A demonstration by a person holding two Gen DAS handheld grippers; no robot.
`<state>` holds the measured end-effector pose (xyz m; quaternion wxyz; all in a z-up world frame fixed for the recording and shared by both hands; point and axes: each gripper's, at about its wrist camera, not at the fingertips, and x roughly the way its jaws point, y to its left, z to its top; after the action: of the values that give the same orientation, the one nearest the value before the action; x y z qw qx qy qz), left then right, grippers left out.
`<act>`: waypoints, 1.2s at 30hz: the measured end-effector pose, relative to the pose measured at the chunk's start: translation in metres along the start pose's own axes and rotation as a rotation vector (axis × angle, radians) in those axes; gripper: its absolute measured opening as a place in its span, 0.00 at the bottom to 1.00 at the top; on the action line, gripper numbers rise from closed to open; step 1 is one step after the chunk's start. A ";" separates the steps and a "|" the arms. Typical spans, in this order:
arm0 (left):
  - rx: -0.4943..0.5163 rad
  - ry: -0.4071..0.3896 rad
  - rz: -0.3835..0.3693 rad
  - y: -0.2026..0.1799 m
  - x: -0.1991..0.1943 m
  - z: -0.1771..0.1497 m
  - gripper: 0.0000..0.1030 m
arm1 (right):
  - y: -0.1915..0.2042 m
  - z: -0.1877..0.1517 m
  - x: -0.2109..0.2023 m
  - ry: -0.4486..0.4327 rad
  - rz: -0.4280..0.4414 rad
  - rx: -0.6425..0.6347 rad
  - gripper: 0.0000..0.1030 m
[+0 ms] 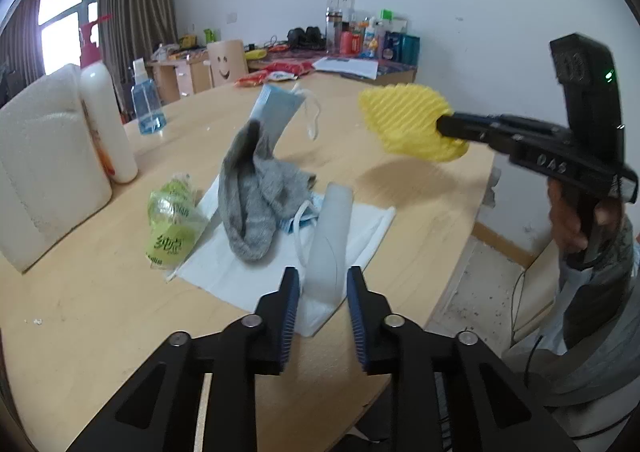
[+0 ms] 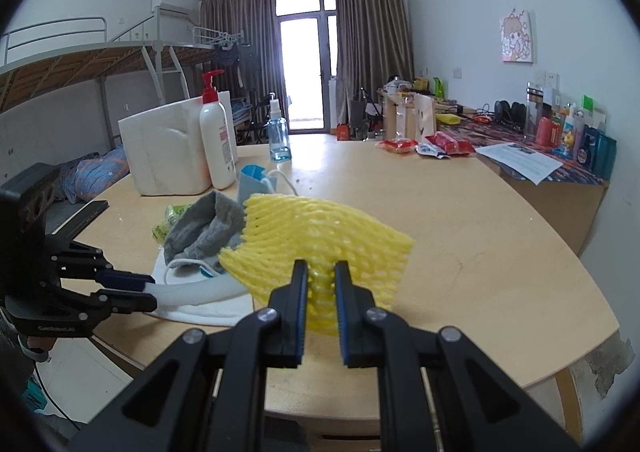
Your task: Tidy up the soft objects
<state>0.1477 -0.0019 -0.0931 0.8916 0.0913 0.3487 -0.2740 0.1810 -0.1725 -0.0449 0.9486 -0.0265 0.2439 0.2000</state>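
- Where the left wrist view looks down its own fingers, the left gripper [image 1: 323,288] stands w/ jaws apart around the near end of a white foam strip [image 1: 330,240]; the blue pads don't press it, small gaps show on both sides.
- Landmark = white cloth [image 1: 224,264] flat on the wooden table [image 1: 80,312]. Foam strip rises from the cloth's near-right part.
- Grey sock [image 1: 256,195] heaped on the cloth's middle; blue face mask [image 1: 276,111] stands up just behind the sock.
- Green packet [image 1: 172,223] touching the cloth's left edge; white foam block [image 1: 44,163] and lotion bottle [image 1: 106,119] further left of it.
- Right gripper [image 1: 450,131] is up in the air, right of the cloth, clamped on a yellow foam net [image 1: 408,119].
- Right wrist view: right gripper [image 2: 322,284] closed tight on the yellow foam net [image 2: 316,236], which fans out above the table [image 2: 480,252], clear of it.
- Cloth [image 2: 200,312] sits left of the net; left gripper [image 2: 154,290] at the cloth's left edge, foam strip [image 2: 200,290] between its fingers.
- Sock [image 2: 204,228] on the cloth, behind the net.
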 end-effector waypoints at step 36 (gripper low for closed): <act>0.037 0.053 0.031 -0.011 0.031 0.033 0.17 | -0.009 -0.004 -0.001 0.020 0.001 0.026 0.16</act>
<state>0.1793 -0.0361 -0.0894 0.8843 0.1205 0.3658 -0.2641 0.1823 -0.1816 -0.0487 0.9462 -0.0162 0.2561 0.1972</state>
